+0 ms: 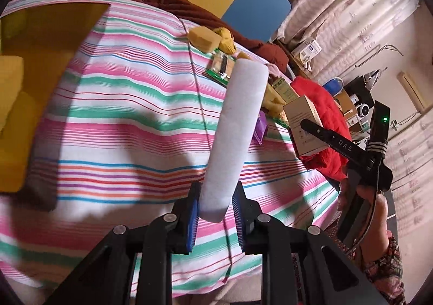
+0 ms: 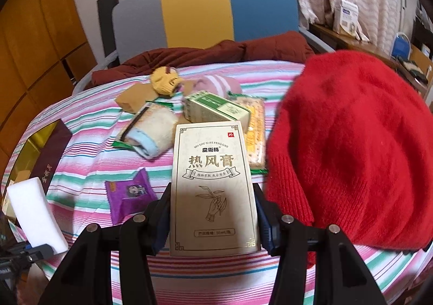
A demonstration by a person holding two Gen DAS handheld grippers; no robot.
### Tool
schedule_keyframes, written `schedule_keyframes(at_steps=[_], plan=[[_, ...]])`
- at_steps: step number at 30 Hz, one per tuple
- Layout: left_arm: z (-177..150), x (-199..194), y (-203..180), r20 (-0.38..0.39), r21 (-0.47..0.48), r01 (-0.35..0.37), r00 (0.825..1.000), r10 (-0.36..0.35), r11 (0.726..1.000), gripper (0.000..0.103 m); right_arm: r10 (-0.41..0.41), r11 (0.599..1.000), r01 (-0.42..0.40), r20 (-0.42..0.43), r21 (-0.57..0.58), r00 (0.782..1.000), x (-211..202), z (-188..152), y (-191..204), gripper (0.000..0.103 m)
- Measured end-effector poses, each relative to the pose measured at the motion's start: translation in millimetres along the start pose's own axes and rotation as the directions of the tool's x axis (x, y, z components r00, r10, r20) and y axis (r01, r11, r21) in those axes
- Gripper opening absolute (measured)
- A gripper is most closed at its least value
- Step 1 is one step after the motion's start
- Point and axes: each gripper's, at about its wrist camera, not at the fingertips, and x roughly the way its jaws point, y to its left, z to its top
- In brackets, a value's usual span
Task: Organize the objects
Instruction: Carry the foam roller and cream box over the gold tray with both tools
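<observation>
Striped bedsheet (image 1: 121, 104) fills the left wrist view. Left gripper (image 1: 215, 206) pinches a white foam block (image 1: 235, 131) by its near end, block held above the sheet. Right gripper (image 1: 351, 148) shows at the sheet's right edge, carrying a beige box (image 1: 303, 121) beside a red knit hat (image 1: 322, 104).

Right wrist view: right gripper (image 2: 213, 223) clamps the beige box (image 2: 213, 191) upright over the sheet's near edge. Red knit hat (image 2: 351, 148) just right. Purple snack packet (image 2: 130, 194) left of the box; green-white carton (image 2: 216, 111) behind.
</observation>
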Motion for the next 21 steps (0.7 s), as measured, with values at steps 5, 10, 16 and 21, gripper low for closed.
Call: schedule_keyframes(at_steps=[5, 10, 16, 21], plan=[[-4.3, -19.5, 10.3, 0.025, -0.001, 0.0, 1.0, 0.0, 1.0, 0.023, 0.016, 0.998, -0.014, 0.028, -0.066, 0.999, -5.0, -0.9, 16.5, 0.053], [-6.9, -40.5, 18.9, 0.057, 0.0, -0.011, 0.998, 0.011, 1.0, 0.023, 0.042, 0.99, -0.037, 0.04, -0.137, 0.998, -9.1, -5.3, 35.9, 0.053], [-7.9, -61.8, 37.2, 0.083, -0.035, -0.022, 0.996, 0.025, 0.999, 0.023, 0.054, 0.97, -0.04, 0.054, -0.24, 0.997, -12.7, -12.3, 60.2, 0.053], [-9.4, -82.9, 56.3, 0.115, -0.06, -0.036, 0.992, 0.043, 0.998, 0.023, 0.107, 0.977, -0.091, 0.072, -0.193, 0.992, -23.7, -20.8, 77.9, 0.053]])
